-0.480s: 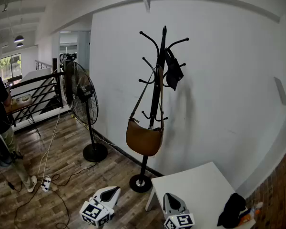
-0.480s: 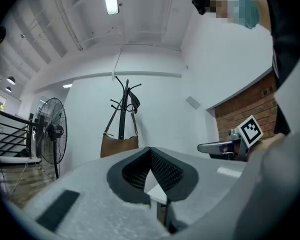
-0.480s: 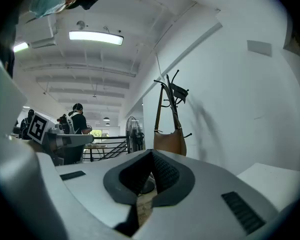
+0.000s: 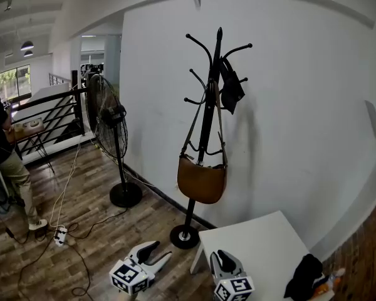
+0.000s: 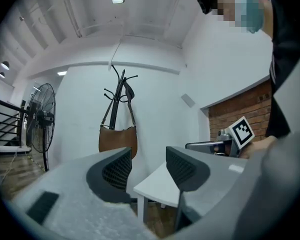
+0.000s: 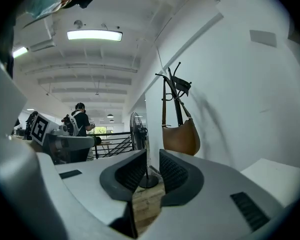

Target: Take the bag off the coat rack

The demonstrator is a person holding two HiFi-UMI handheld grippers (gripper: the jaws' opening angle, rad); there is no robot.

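While the brown bag hangs on the coat rack by the white wall, well ahead of the fingers, wooden floor and a white table lie under them. The left gripper has its fingers clearly apart and the right gripper only narrowly parted. All 4 fingers hold and touch nothing.

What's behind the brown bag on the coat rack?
The black pole of the coat rack runs behind the bag, then the white wall. The bag covers a stretch of that pole.
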